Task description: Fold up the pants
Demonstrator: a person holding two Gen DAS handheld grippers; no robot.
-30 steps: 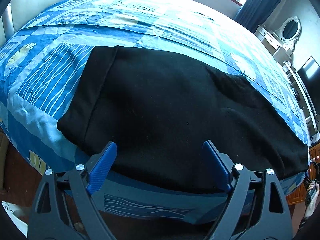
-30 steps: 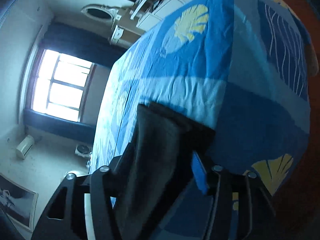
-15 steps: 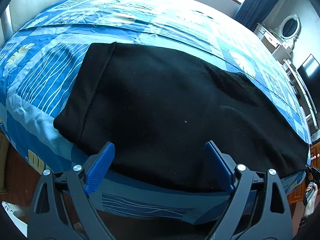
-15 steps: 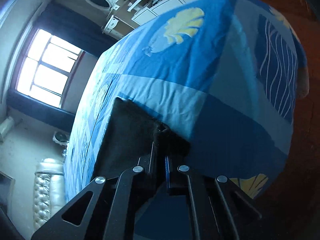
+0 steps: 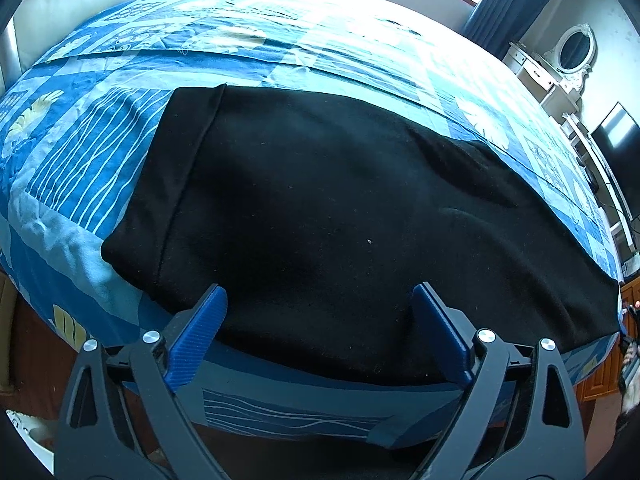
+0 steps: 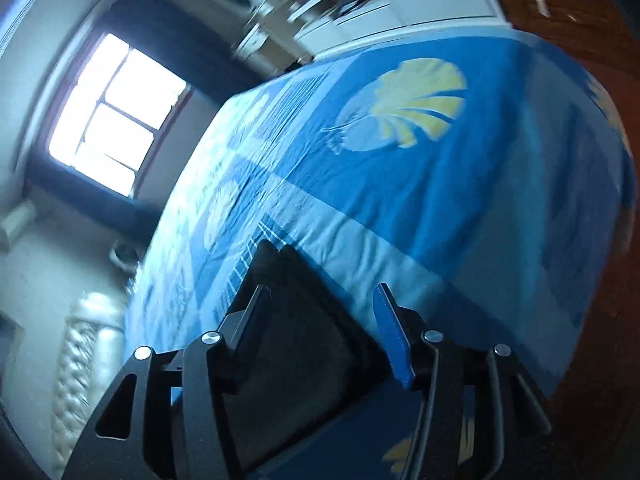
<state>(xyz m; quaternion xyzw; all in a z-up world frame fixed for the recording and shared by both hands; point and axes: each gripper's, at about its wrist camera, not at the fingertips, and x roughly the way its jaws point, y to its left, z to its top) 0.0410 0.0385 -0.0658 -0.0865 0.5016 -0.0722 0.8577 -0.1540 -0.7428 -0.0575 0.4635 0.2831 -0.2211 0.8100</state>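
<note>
A: Left wrist view. The pants, black and already doubled into a long slab, lie on the bedspread along the near edge of the bed; the long axis runs left to right. The left gripper hangs over the near hem, jaws wide apart, nothing between the pads.

B: And the far end?

A: At the right rim of this view, where a hand shows only in part.

B: Right wrist view?

A: Blurred. It shows that end: a corner of the pants lies between the fingers of the right gripper, whose jaws have just been opening and stand apart, pads off the cloth. The right hand is judged nearer this end.
</note>
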